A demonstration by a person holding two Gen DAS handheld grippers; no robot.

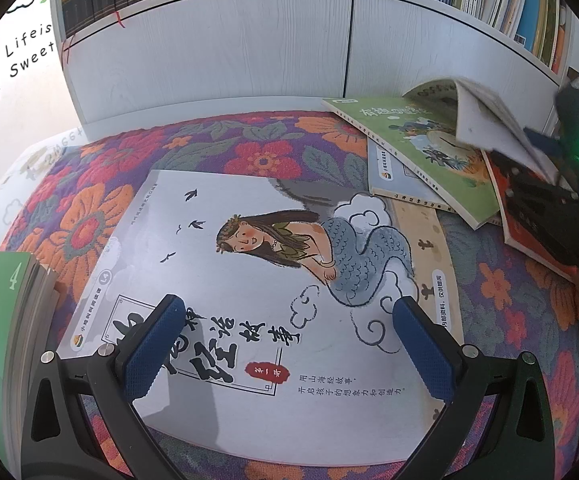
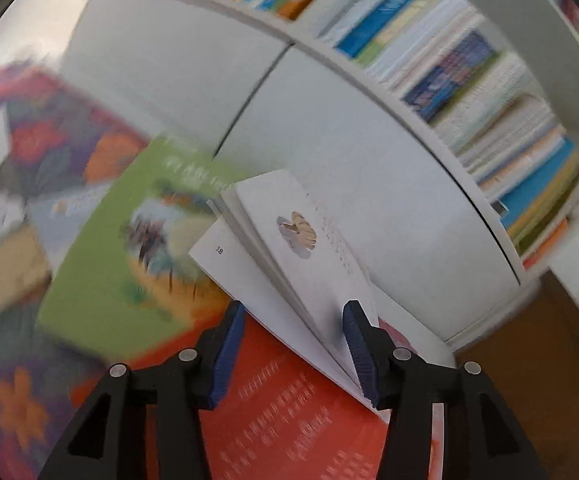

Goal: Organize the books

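Below the left wrist camera, the left hand-held gripper [image 1: 287, 334] hangs with jaws spread wide over a white mermaid book [image 1: 257, 280] lying flat on the flowered cloth [image 1: 89, 200], gripping nothing; at two o'clock a green book [image 1: 417, 148] tops a loose pile, and the white cabinet [image 1: 229, 48] stands at twelve. Ahead of the right wrist camera, the right hand-held gripper [image 2: 293, 344] stands partly open around the fanned white pages of an open book [image 2: 289, 264], above an orange book [image 2: 289, 412]; whether its pads press the pages, I cannot tell.
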